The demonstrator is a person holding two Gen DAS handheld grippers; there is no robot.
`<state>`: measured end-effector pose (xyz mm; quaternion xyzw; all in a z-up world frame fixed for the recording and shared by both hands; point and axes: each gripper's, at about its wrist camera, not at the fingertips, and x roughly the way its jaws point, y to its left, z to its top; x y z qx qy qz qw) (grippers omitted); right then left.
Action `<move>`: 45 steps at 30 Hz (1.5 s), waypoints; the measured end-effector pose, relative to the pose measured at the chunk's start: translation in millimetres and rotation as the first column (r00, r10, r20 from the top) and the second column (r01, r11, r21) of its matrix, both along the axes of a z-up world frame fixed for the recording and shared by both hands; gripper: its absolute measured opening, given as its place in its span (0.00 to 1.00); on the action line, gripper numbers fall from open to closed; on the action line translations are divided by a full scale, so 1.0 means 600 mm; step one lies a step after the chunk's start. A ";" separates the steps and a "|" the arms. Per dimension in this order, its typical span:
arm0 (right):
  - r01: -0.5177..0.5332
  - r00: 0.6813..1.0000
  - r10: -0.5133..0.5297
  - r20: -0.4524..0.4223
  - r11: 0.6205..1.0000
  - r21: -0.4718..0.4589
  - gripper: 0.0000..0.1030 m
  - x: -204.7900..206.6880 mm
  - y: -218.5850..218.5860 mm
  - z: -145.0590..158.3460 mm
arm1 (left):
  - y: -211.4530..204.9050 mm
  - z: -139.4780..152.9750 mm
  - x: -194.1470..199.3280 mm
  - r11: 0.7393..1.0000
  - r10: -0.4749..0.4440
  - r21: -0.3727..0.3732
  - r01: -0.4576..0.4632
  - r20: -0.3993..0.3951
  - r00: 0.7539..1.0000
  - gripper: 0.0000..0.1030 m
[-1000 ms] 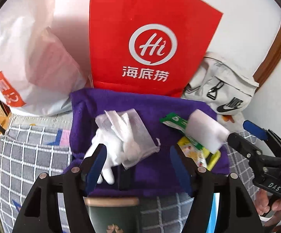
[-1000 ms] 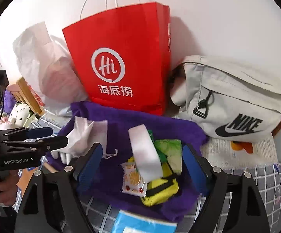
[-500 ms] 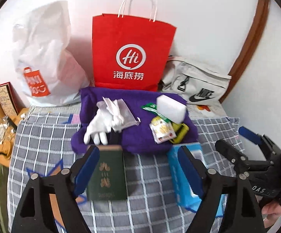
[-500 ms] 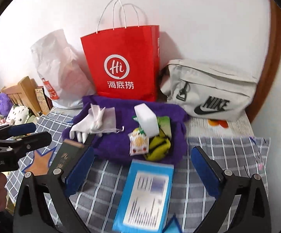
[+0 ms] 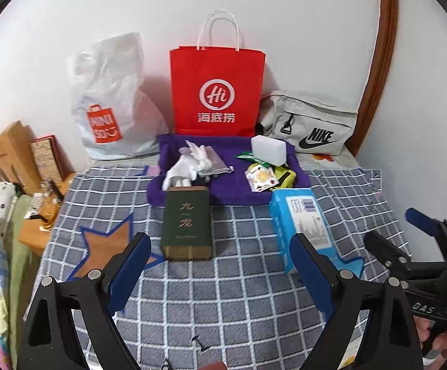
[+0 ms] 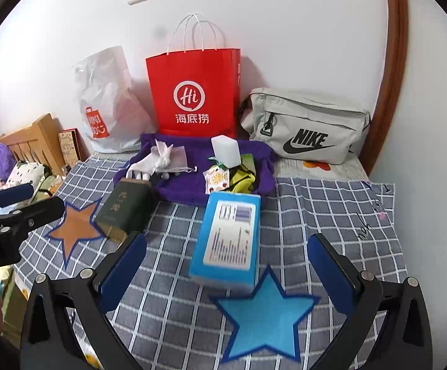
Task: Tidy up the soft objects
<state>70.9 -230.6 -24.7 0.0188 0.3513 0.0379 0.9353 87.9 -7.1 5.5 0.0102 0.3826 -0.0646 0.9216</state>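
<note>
- The left claw (image 5: 220,274) is hanging above the checked cloth (image 5: 242,308), jaws wide and having just been opening, with nothing between them.
- The right claw (image 6: 226,268) is likewise gaping, its jaws just having spread, gripping nothing; the blue box (image 6: 228,237) is lying past its tips.
- A purple towel (image 5: 192,191) is lying at the back of the cloth, touching a red bag (image 5: 217,89).
- On the towel, a white glove (image 5: 180,172) and a pouch (image 5: 214,163) are sitting left, a white sponge (image 5: 268,149) and snack packets (image 5: 262,178) right.
- A green box (image 5: 186,222) is lying in front of the glove.
</note>
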 end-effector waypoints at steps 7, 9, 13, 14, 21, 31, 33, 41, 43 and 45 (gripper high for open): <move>0.020 1.000 -0.020 0.016 1.000 0.003 1.00 -0.046 -0.005 0.002 | -0.004 -0.006 -0.045 0.998 0.036 0.053 -0.038 0.037 0.999 0.89; 0.021 1.000 -0.021 0.020 1.000 0.007 1.00 -0.055 -0.007 0.002 | -0.006 -0.008 -0.053 0.997 0.039 0.061 -0.042 0.039 0.998 0.89; 0.024 0.999 -0.024 0.023 1.000 0.009 1.00 -0.069 -0.011 0.004 | -0.007 -0.008 -0.065 0.998 0.035 0.049 -0.037 0.040 0.999 0.89; 0.025 0.999 -0.025 0.023 1.000 0.009 1.00 -0.069 -0.013 0.003 | -0.007 -0.007 -0.067 0.998 0.034 0.047 -0.036 0.041 0.999 0.89; 0.031 0.999 -0.031 0.026 0.999 0.019 1.00 -0.079 -0.018 0.002 | -0.011 -0.002 -0.081 0.999 0.023 0.032 -0.025 0.047 0.999 0.89; 0.021 0.999 -0.021 0.025 1.000 0.015 1.00 -0.089 -0.014 -0.001 | -0.012 0.001 -0.087 0.999 0.030 0.032 -0.031 0.047 0.998 0.89; 0.020 0.999 -0.021 0.026 1.000 0.016 1.00 -0.091 -0.014 -0.001 | -0.011 0.002 -0.089 0.999 0.032 0.029 -0.034 0.045 0.998 0.89; 0.020 0.999 -0.020 0.028 1.000 0.017 1.00 -0.092 -0.013 -0.001 | -0.011 0.002 -0.090 0.999 0.032 0.027 -0.033 0.045 0.998 0.89; 0.021 0.999 -0.021 0.027 1.000 0.016 1.00 -0.092 -0.013 -0.001 | -0.011 0.002 -0.090 0.999 0.033 0.027 -0.034 0.045 0.998 0.89; 0.017 0.999 -0.018 0.027 1.000 0.017 1.00 -0.091 -0.014 -0.001 | -0.010 0.002 -0.091 0.999 0.035 0.025 -0.036 0.044 0.998 0.89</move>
